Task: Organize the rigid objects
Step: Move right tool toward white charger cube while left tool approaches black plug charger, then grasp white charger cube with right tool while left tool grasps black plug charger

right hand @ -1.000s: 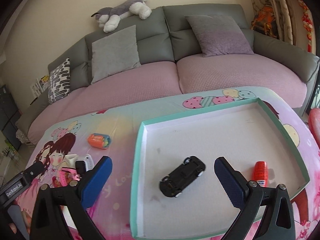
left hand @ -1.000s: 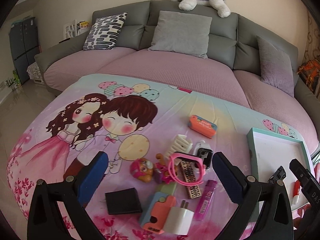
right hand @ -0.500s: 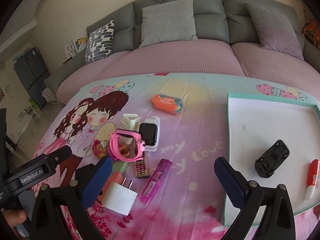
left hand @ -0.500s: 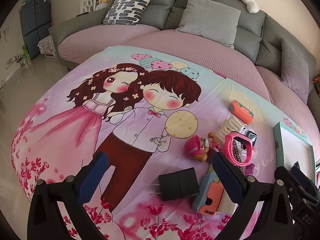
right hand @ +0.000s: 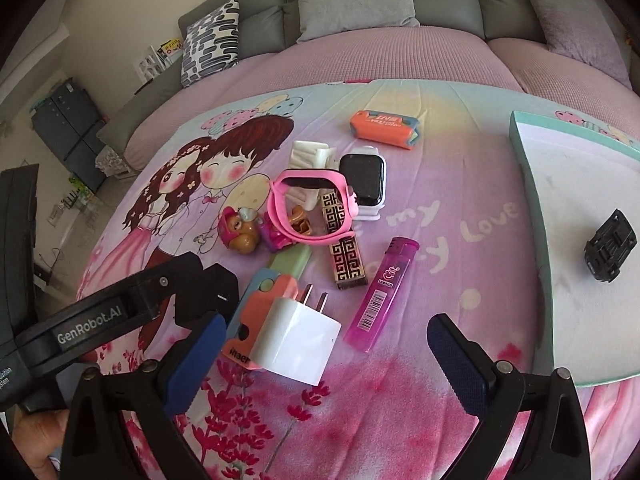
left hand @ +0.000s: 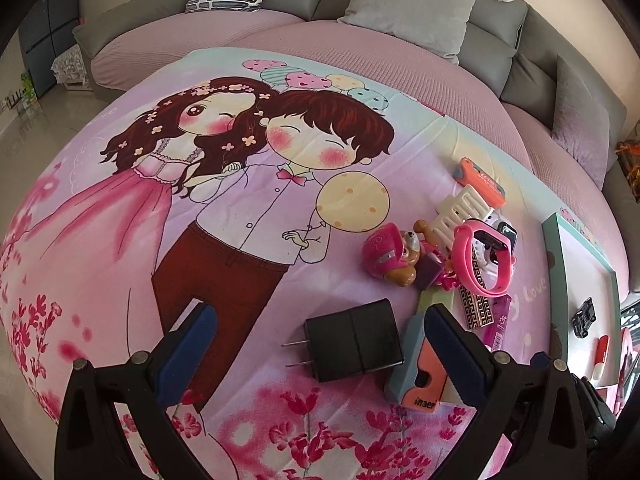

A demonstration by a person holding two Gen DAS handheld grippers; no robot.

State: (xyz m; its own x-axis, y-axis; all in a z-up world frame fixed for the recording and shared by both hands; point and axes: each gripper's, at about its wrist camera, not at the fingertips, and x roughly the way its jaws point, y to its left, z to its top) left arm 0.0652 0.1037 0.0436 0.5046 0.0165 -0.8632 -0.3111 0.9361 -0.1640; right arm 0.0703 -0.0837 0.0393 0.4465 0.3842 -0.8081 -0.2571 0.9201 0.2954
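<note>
A pile of small rigid objects lies on the cartoon-print cloth. My left gripper (left hand: 320, 344) is open, low over a black charger (left hand: 354, 339) that sits between its fingers. My right gripper (right hand: 324, 354) is open, with a white charger (right hand: 298, 340) between its fingers, resting on an orange-blue case (right hand: 256, 320). A purple lighter (right hand: 382, 294), a pink watch (right hand: 312, 210), a patterned lighter (right hand: 344, 252) and a dog toy (right hand: 238, 232) lie beyond. The teal tray (right hand: 524, 184) at right holds a black toy car (right hand: 610, 246).
An orange box (right hand: 384, 128), a white comb-like piece (right hand: 310, 158) and a white smartwatch (right hand: 364, 182) lie farther back. A grey sofa with cushions (right hand: 352, 0) stands behind the table. The left gripper's body (right hand: 120, 308) reaches into the right wrist view at left.
The right gripper has swung left from over the tray to the pile and dropped toward the white charger. The left gripper has moved left and lower, onto the black charger.
</note>
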